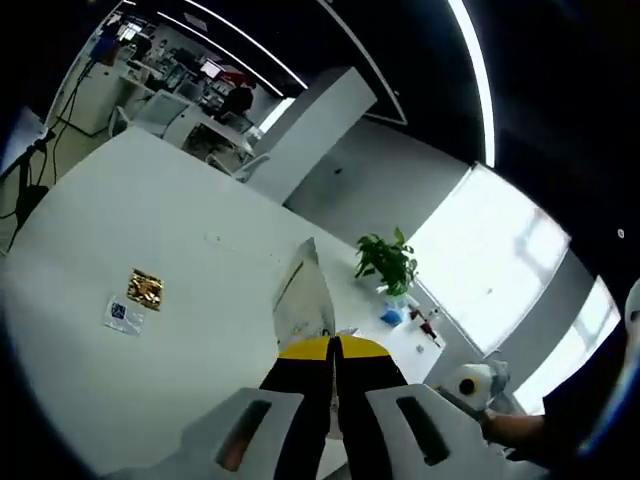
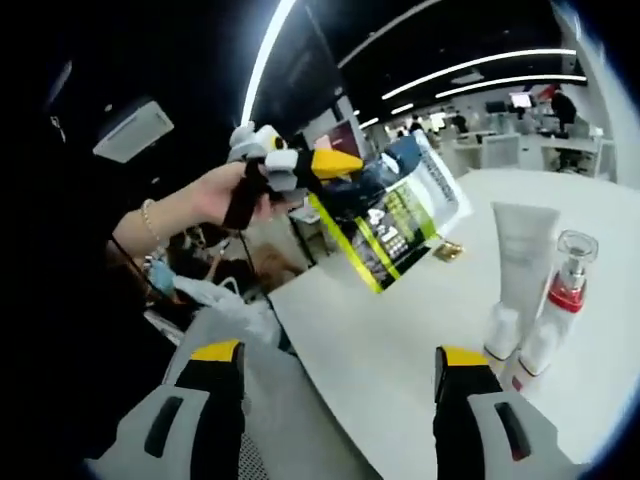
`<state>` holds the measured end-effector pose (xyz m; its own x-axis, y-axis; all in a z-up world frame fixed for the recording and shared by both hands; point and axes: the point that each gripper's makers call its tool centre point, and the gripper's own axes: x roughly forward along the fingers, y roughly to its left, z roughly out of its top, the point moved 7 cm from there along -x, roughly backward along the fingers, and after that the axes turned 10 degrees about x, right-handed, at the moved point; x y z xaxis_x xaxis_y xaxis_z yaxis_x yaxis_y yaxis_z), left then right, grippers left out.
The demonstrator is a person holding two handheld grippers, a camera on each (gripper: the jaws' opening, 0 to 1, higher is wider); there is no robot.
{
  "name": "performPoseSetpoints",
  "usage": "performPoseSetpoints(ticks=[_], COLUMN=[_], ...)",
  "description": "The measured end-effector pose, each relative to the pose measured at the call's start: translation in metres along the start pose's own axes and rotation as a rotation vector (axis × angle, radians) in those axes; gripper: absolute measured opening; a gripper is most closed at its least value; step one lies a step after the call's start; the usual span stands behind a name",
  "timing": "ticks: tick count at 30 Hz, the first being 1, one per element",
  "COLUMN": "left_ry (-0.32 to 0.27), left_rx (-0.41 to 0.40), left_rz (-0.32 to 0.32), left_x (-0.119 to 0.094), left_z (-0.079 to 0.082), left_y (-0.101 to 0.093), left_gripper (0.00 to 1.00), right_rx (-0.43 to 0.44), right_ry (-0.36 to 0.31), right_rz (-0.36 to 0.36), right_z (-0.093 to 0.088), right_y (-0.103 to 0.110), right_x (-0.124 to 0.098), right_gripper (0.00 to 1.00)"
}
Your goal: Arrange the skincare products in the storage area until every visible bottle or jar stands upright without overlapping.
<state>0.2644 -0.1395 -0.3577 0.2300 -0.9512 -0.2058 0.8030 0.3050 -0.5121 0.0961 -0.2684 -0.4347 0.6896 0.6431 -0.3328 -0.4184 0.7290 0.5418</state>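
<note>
Behind everything lay a big open office, with long ceiling lights, desks at the far end and a wide white table (image 1: pixel 150 240) in front. On that table, in the left gripper view, sat a small gold square (image 1: pixel 145 288) just beside a pale card (image 1: pixel 122 316), with a potted plant (image 1: pixel 388 262) further off.

The left gripper (image 1: pixel 335 348) had its yellow-tipped jaws pressed together on a flat packet (image 1: pixel 303 300), seen edge-on. The right gripper view showed the same packet (image 2: pixel 395 222) held up in the air above the table edge, green and dark print across its face, pinched at one end by that gripper (image 2: pixel 335 163) in a person's hand (image 2: pixel 215 193).

The right gripper (image 2: pixel 340 365) hung with its jaws spread wide and nothing between them.

Two of the skincare items stood upright on the table: a white tube (image 2: pixel 520 275) on its cap, and touching it a clear pump bottle (image 2: pixel 560 300) with a red band.

The risk, as I judged it, lay in the packet. It was gripped by one thin edge and looked floppy, so it could slip or droop. Set down carelessly, it could land on or knock the tube and bottle, which stood close enough that one tipping would likely take the other
</note>
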Motion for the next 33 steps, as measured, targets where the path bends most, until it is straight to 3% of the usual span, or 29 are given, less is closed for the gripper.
performPoseSetpoints(ticks=[2,7,10,15,19,21,27,31,33], left_ry=[-0.011,-0.057,-0.072,-0.106,-0.123,-0.129,-0.139,-0.175,-0.171], left_rx=[0.009,-0.002,0.015,0.029,0.027,0.023,-0.008,-0.051,-0.044], left_rz=[-0.018,-0.089,-0.140,-0.211,-0.259,-0.277,-0.314,-0.319,-0.303], left_x=[-0.002,-0.007,-0.010,-0.015,-0.017,-0.018,-0.022,-0.028,-0.029], left_z=[0.003,0.010,0.015,0.020,0.025,0.024,0.019,0.020,0.019], left_y=[-0.010,-0.041,-0.059,-0.070,-0.080,-0.083,-0.088,-0.086,-0.083], left_gripper=[0.02,0.02,0.02,0.02,0.02,0.02,0.02,0.02,0.02], right_rx=[0.018,0.078,0.184,0.242,0.329,0.346,0.393,0.370,0.374], right_ry=[-0.018,-0.085,-0.164,-0.237,-0.372,-0.411,-0.537,-0.552,-0.562], right_rz=[0.030,0.118,0.247,0.298,0.437,0.476,0.478,0.431,0.437], right_z=[0.004,0.014,0.024,0.035,0.054,0.060,0.076,0.077,0.077], right_y=[0.000,0.006,0.014,0.011,0.023,0.027,0.024,0.023,0.024], right_x=[0.003,0.009,0.008,0.005,-0.007,-0.013,-0.024,-0.029,-0.034], right_gripper=[0.73,0.74,0.75,0.73,0.70,0.65,0.46,0.19,0.11])
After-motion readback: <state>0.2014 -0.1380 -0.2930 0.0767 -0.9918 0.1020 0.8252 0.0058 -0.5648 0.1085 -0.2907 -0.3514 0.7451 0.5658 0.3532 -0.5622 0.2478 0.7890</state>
